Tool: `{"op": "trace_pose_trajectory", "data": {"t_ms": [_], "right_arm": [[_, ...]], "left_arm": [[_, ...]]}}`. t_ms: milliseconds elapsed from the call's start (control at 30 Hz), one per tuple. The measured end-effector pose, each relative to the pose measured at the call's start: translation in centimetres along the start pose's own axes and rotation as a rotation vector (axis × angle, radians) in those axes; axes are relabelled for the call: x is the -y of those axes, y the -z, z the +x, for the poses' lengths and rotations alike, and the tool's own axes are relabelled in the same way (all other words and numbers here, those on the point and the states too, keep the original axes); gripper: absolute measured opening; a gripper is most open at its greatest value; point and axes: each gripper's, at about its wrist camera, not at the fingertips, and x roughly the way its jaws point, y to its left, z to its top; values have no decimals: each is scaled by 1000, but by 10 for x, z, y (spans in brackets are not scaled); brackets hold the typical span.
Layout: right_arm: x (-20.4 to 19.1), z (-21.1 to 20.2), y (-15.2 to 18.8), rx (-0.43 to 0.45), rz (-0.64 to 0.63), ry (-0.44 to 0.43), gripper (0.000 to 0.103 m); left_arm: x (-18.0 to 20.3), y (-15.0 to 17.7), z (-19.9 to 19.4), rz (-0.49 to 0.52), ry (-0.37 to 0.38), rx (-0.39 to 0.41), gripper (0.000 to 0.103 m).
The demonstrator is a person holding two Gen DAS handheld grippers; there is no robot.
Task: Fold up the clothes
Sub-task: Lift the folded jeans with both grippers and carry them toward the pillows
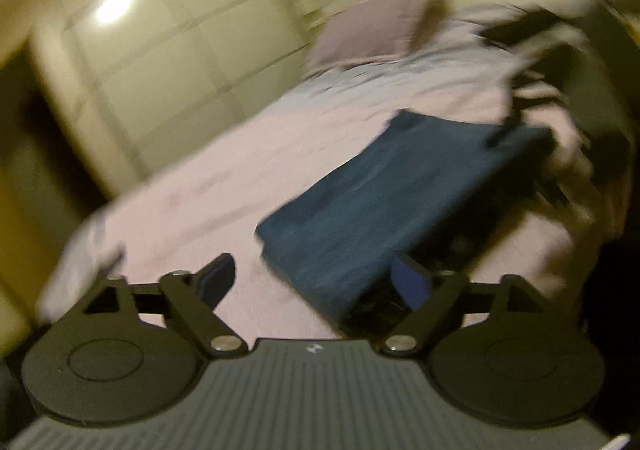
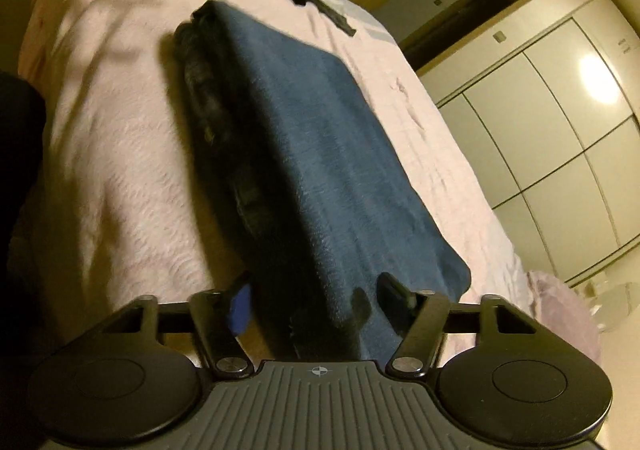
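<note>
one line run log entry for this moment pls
item: folded dark blue fabric garment on pink bedspread | left tongs: open, holding nothing | right tongs: around garment's near end, grip unclear

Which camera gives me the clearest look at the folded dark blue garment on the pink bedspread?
The right wrist view: the folded dark blue garment fills the frame fairly sharply, its stacked dark edge visible. The left wrist view shows it whole but motion-blurred.

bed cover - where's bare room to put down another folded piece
The pink bed cover is bare between the folded blue garment and the wardrobe-side edge. In the right wrist view a wide bare strip also runs along the garment's other long side. It is crowded at the far end, near the pillow, where dark items lie.
</note>
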Motion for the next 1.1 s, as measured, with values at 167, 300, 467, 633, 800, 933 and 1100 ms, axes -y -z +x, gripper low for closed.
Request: {"op": "trace_pose_trajectory", "data": {"t_ms": [167, 300, 467, 633, 800, 933, 1100], "right_arm": [[22, -9, -9, 40, 60, -32, 36], [43, -15, -20, 57, 117, -63, 36], [63, -15, -32, 63, 165, -114, 35], [67, -17, -32, 74, 176, -121, 35], [18, -21, -15, 108, -25, -25, 43], [-22, -16, 2, 119, -220, 64, 68], [-14, 10, 6, 118, -235, 148, 67]], "left_arm": [[46, 2, 17, 313, -11, -27, 92], [68, -4, 48, 416, -35, -45, 92], [82, -9, 88, 501, -82, -62, 89], [74, -8, 107, 501, -76, -98, 53], [57, -9, 107, 446, 9, -113, 43], [51, -12, 108, 425, 33, -117, 42], [44, -12, 112, 419, 92, -121, 43]]}}
